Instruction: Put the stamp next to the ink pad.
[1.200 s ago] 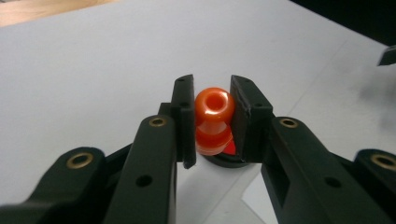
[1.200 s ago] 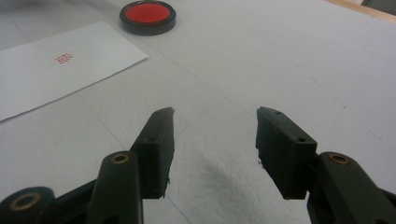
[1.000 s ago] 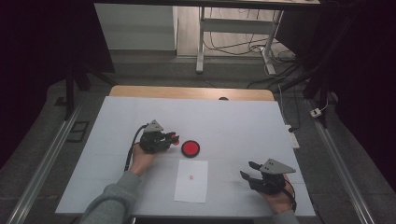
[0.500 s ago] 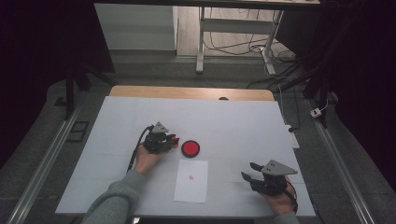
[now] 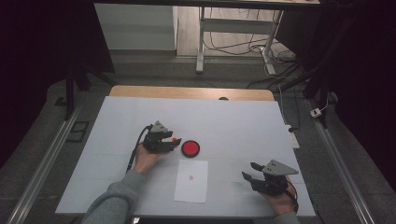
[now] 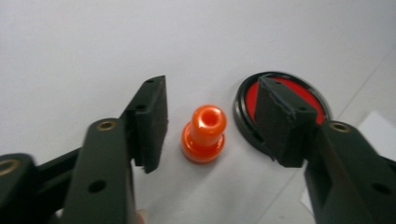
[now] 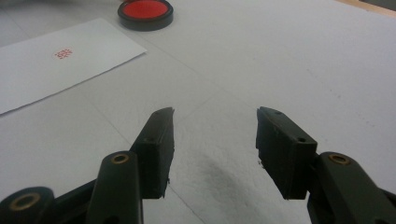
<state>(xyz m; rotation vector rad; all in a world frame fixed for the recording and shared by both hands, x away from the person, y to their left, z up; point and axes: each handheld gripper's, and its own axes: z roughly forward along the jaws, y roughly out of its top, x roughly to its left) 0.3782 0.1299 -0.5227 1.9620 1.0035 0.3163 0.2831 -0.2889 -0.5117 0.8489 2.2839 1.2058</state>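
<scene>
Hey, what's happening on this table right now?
A person is stamping paper with a handheld gripper in each hand. The left gripper has just opened its jaws and let go of a small orange stamp, which stands upright between them beside the red ink pad. The white sheet already carries a red stamp mark. The right gripper rests open over bare table, holding nothing.

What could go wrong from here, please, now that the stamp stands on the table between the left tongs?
1. The left tongs have just been opening, and the orange stamp stands free between the jaws; pulling away sideways could tip it.
2. One jaw overlaps the red ink pad in the left gripper view; it might nudge the pad or pick up ink.
3. A toppled stamp could smear the white table.
</scene>
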